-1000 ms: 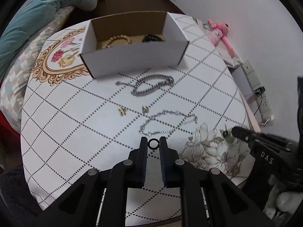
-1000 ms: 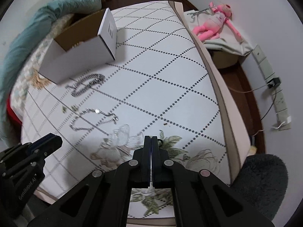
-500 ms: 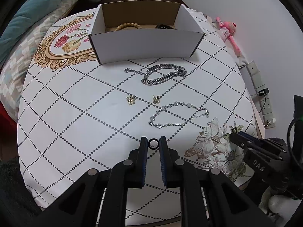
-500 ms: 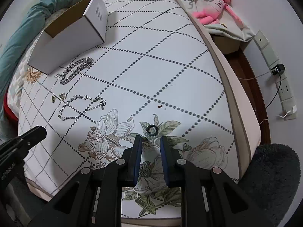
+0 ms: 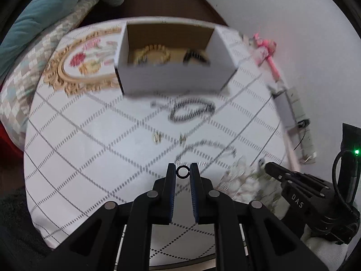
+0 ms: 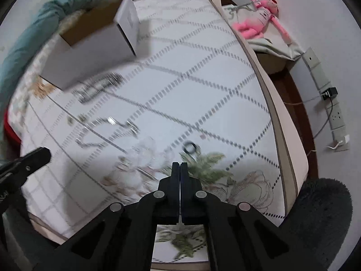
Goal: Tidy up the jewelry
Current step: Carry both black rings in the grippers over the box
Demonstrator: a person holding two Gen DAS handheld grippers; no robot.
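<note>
My left gripper (image 5: 182, 171) is shut on a small black ring (image 5: 182, 171) and holds it above the table. Ahead stands a white cardboard box (image 5: 173, 76) holding a beaded bracelet (image 5: 155, 53) and a dark item (image 5: 195, 57). On the cloth lie a thick silver chain (image 5: 191, 111), a thin silver bracelet (image 5: 206, 148) and two small gold charms (image 5: 157, 137). My right gripper (image 6: 180, 166) is shut and empty. A second dark ring (image 6: 190, 147) lies on the cloth just beyond its tips. The box (image 6: 90, 45) and chains (image 6: 99, 88) show at its left.
The round table (image 5: 67, 158) wears a white diamond-pattern cloth with flower prints. A pink plush toy (image 6: 259, 20) and a power strip (image 6: 334, 113) lie by the wall on the right. A dark furry stool (image 6: 322, 214) is at lower right. Bedding (image 5: 45, 11) lies at far left.
My right gripper has closed empty and pulled back, leaving the dark ring on the cloth. My left gripper, still holding its ring, has moved closer to the box. Both views are motion-blurred.
</note>
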